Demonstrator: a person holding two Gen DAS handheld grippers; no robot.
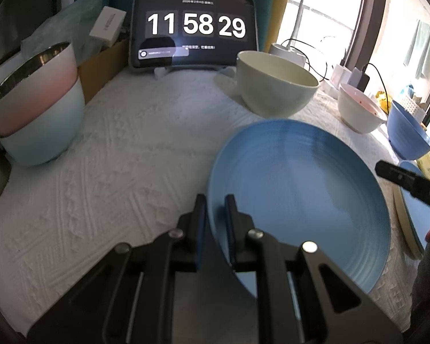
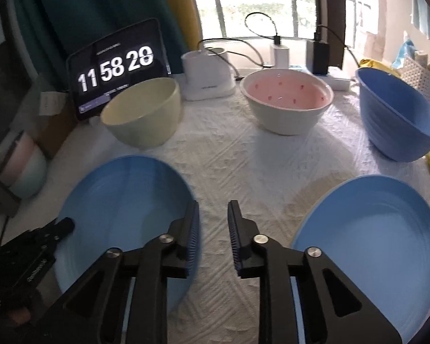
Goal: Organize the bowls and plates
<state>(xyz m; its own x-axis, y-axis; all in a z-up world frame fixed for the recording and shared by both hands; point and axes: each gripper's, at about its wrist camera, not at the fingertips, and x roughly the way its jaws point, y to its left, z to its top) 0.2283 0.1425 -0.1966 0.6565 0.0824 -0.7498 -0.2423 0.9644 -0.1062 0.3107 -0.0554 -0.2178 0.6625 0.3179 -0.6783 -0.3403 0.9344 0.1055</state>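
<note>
Gripping the near-left rim of a round sky-blue ribbed plate (image 1: 298,195), your left hand-held gripper (image 1: 217,218) shows in the left wrist view with its blue pads pinched on either side of the plate's edge. That plate sits over a worktop covered with a white textured cloth (image 1: 114,172). Far left stand two nested cups, a pink one inside a pale blue one (image 1: 34,109). Behind the plate is a cream-coloured round bowl (image 1: 275,86), then to its right a white bowl with a pink inside (image 1: 358,111) and a deep blue plastic bowl (image 1: 407,134). A tablet showing a clock (image 1: 195,28) leans at the back. The black tip of your right hand-held gripper (image 1: 387,172) pokes in at the right edge, in front of another blue plate (image 1: 415,215).

Turning to the right wrist view, your right hand-held gripper (image 2: 213,229) has its jaws parted, nothing between them but cloth; its left pad lies just beside the right rim of the sky-blue plate (image 2: 123,200). Your left hand-held gripper (image 2: 43,238) appears at that plate's left edge. A second sky-blue plate (image 2: 372,243) lies apart to the right. Along the back are the cream bowl (image 2: 143,111), the pink-lined bowl (image 2: 286,103) and the blue bowl (image 2: 398,117).
</note>
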